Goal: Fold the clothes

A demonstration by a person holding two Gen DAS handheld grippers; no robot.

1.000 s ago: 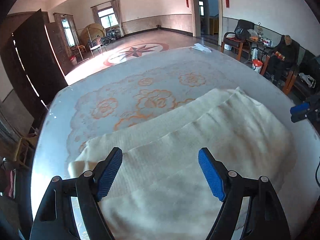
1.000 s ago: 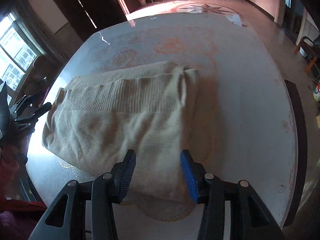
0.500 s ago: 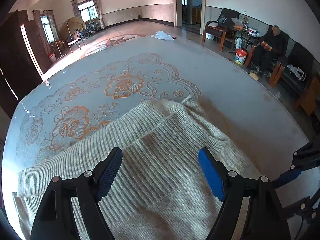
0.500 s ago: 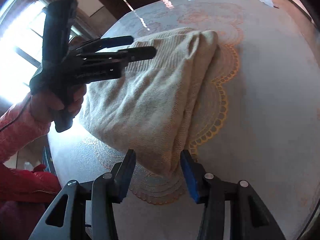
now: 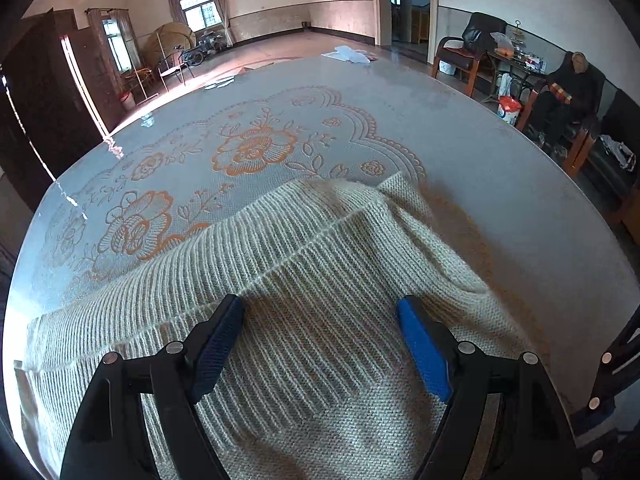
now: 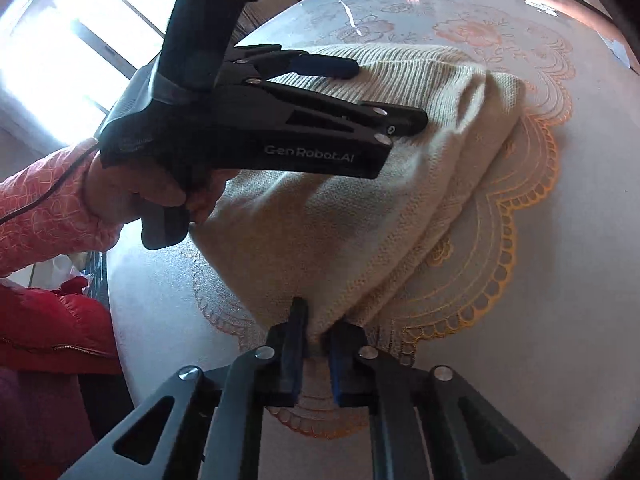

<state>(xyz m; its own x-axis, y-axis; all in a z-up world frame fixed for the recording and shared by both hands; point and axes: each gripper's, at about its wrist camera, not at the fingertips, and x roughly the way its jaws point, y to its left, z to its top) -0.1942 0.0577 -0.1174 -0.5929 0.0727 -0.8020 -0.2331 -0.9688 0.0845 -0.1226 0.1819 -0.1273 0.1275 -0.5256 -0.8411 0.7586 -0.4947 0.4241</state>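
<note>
A cream knitted sweater point(image 5: 304, 280) lies folded on the table, its ribbed band facing the far side. My left gripper point(image 5: 320, 320) is open, its blue-padded fingers resting low on the ribbed knit. From the right wrist view, the left gripper point(image 6: 380, 96) reaches over the sweater point(image 6: 360, 208) from the left, held by a hand in a pink sleeve. My right gripper point(image 6: 318, 328) is shut on the sweater's near edge, a pinch of knit between its pads.
The round table point(image 5: 500, 184) has a glossy cover with orange flower and lace patterns. A white paper point(image 5: 348, 54) lies at its far edge. Wooden chairs point(image 5: 464, 52) and a seated person point(image 5: 568, 92) line the right wall. Red clothing point(image 6: 52, 328) sits by the table's left edge.
My right gripper has closed on the sweater's near edge. The left gripper has come lower over the ribbed knit and stays open.
</note>
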